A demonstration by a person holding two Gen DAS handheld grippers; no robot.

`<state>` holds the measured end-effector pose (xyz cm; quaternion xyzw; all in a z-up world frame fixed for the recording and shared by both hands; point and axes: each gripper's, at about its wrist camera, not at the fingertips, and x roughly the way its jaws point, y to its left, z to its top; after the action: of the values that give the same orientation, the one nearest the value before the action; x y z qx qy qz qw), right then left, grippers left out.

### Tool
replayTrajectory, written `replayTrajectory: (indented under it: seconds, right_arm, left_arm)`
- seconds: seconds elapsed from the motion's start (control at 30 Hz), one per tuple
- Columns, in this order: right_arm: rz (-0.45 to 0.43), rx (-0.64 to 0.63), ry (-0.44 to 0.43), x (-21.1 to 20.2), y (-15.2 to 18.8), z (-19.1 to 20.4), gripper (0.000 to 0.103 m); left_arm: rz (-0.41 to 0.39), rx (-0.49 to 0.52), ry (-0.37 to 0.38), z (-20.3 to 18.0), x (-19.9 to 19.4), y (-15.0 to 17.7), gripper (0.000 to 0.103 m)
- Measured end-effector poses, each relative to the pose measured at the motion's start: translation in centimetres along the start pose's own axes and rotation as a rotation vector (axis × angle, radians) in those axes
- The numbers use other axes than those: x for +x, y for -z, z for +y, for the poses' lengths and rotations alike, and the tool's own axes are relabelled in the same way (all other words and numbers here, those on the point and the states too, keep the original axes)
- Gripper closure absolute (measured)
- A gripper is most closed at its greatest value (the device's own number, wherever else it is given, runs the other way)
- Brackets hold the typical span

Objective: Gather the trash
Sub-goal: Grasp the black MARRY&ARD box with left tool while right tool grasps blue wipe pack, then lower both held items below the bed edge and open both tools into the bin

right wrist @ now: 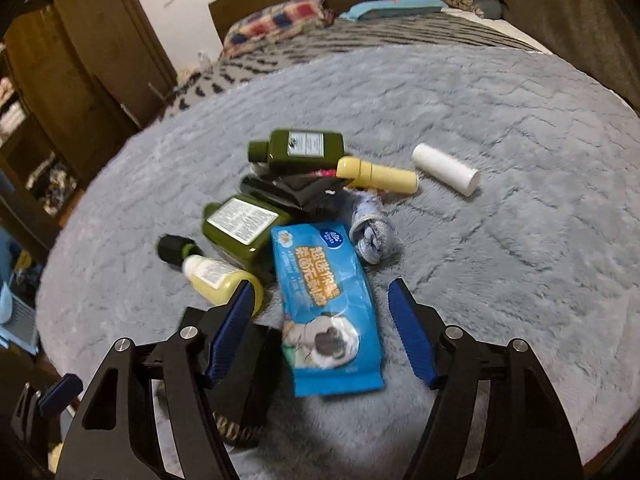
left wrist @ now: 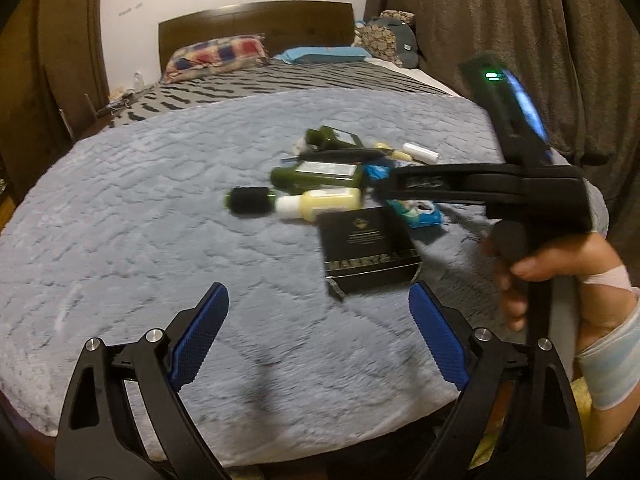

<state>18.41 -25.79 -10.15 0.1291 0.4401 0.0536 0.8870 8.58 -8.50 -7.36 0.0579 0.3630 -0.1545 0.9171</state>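
A pile of trash lies on the grey fleece blanket (left wrist: 140,220) of a bed. In the right wrist view my right gripper (right wrist: 320,300) is open and empty, its jaws on either side of a blue wipes pack (right wrist: 324,304). Around the pack lie two green bottles (right wrist: 240,228) (right wrist: 298,150), two yellow bottles (right wrist: 224,280) (right wrist: 376,176), a white tube (right wrist: 446,168), a black pouch (right wrist: 296,192) and a blue cloth (right wrist: 370,232). In the left wrist view my left gripper (left wrist: 318,304) is open and empty, short of a black box (left wrist: 366,248). The right gripper's body (left wrist: 500,184) reaches over the pile.
Pillows (left wrist: 216,56) and a wooden headboard (left wrist: 256,24) are at the far end of the bed. A brown curtain (left wrist: 520,20) hangs on the right. A wooden wardrobe (right wrist: 80,48) stands on the left.
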Motion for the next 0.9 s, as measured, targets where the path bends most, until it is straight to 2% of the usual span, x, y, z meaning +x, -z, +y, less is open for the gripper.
replayTrajectory:
  seconds: [0.17, 0.23, 0.47, 0.6, 0.67, 0.7, 0.9]
  right_arm:
    - [0.021, 0.005, -0.005, 1.1, -0.3, -0.6, 0.056]
    - [0.008, 0.013, -0.022, 0.6, -0.3, -1.1, 0.06]
    - [-0.08, -0.011, 0.051, -3.4, 0.4, -2.4, 0.06]
    - [-0.102, 0.008, 0.046, -5.3, 1.0, -3.6, 0.06]
    - [-0.108, 0.008, 0.044, -6.1, 1.4, -3.9, 0.061]
    - [-0.113, 0.004, 0.047, -6.4, 1.6, -4.0, 0.061]
    - [-0.148, -0.022, 0.066, -8.9, 3.3, -3.6, 0.061]
  left_arm:
    - [0.034, 0.014, 0.013, -1.2, 1.9, -0.1, 0.016]
    - [0.043, 0.006, 0.024, -1.3, 2.6, -0.1, 0.016]
    - [0.063, -0.018, 0.089, -2.5, 5.1, -1.3, 0.016]
    - [0.088, -0.004, 0.031, -3.0, 7.2, -2.1, 0.016]
    - [0.11, -0.014, 0.03, -2.7, 8.3, -2.3, 0.02]
    - [0.121, -0.015, 0.039, -2.6, 8.7, -2.3, 0.03]
    - [0.121, -0.031, 0.073, -2.2, 8.2, -1.9, 0.031]
